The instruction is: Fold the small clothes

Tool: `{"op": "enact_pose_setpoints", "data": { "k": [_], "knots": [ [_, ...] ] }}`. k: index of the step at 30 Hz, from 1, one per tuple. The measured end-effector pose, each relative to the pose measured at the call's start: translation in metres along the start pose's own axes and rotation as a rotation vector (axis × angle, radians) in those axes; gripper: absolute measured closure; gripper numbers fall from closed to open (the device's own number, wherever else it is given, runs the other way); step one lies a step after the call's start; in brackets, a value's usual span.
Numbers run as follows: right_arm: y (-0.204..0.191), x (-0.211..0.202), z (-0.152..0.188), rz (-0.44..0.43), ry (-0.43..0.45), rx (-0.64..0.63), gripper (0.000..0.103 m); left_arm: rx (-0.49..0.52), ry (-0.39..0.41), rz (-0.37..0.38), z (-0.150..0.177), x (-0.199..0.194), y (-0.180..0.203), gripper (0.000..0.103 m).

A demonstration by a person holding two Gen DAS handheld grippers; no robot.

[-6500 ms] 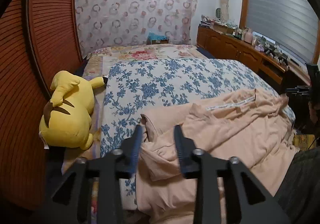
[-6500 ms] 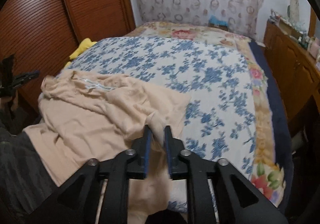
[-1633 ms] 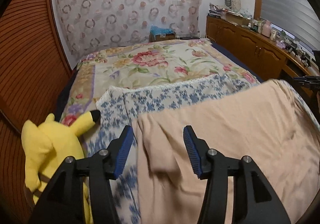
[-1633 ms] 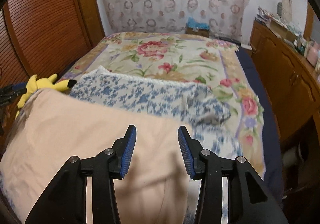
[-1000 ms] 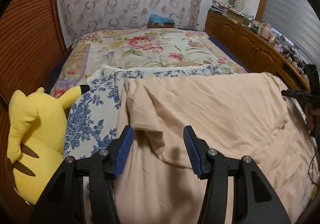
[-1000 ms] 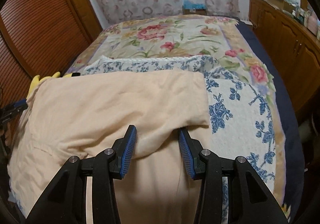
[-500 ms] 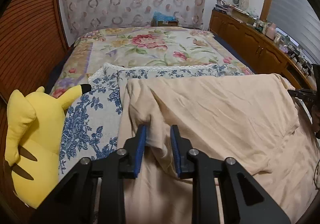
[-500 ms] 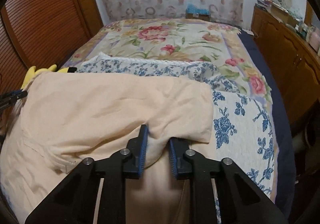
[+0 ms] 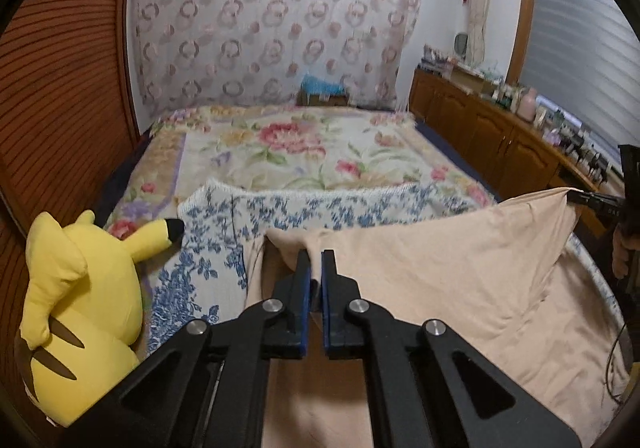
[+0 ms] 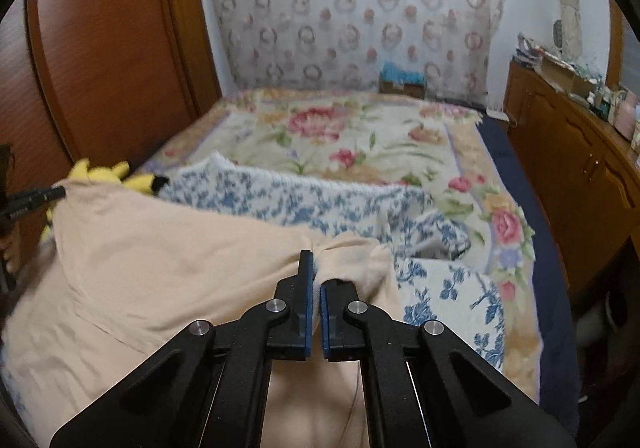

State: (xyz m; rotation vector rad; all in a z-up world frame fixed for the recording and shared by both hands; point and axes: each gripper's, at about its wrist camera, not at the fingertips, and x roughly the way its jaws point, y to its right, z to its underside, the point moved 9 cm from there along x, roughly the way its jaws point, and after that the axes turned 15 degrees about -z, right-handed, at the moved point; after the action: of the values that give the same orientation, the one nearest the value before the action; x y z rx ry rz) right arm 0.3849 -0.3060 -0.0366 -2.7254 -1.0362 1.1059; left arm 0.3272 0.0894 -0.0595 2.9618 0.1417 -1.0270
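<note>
A peach garment [image 9: 432, 280] lies across the near part of the bed, its far edge lifted off the blue-flowered blanket [image 9: 224, 248]. My left gripper [image 9: 316, 260] is shut on the garment's left far corner, cloth pinched between the blue pads. In the right wrist view the same peach garment [image 10: 168, 264] stretches to the left, and my right gripper [image 10: 314, 264] is shut on its right far corner. Each view shows the other gripper's tip at the opposite corner: right gripper [image 9: 600, 203], left gripper [image 10: 32, 197].
A yellow plush toy [image 9: 76, 308] sits at the bed's left edge beside a wooden slatted wall [image 9: 60, 107]. A flowered bedspread [image 9: 304, 151] covers the far bed. A wooden cabinet [image 9: 504, 143] with clutter runs along the right. A person's hand [image 9: 624, 248] holds the right gripper.
Both grippers went from open around the garment's folded far edge to shut on it, then rose, lifting the edge off the bed.
</note>
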Motion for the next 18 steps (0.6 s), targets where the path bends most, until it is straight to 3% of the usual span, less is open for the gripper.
{"op": "enact_pose_setpoints", "data": {
  "k": [7, 18],
  "knots": [
    [-0.034, -0.041, -0.005, -0.029, 0.037, -0.034, 0.103, -0.011, 0.063, 0.026, 0.001, -0.046, 0.0, 0.103],
    [-0.078, -0.105, 0.029, -0.024, 0.071, -0.06, 0.103, -0.037, 0.115, 0.011, 0.027, -0.1, -0.019, 0.103]
  ]
}}
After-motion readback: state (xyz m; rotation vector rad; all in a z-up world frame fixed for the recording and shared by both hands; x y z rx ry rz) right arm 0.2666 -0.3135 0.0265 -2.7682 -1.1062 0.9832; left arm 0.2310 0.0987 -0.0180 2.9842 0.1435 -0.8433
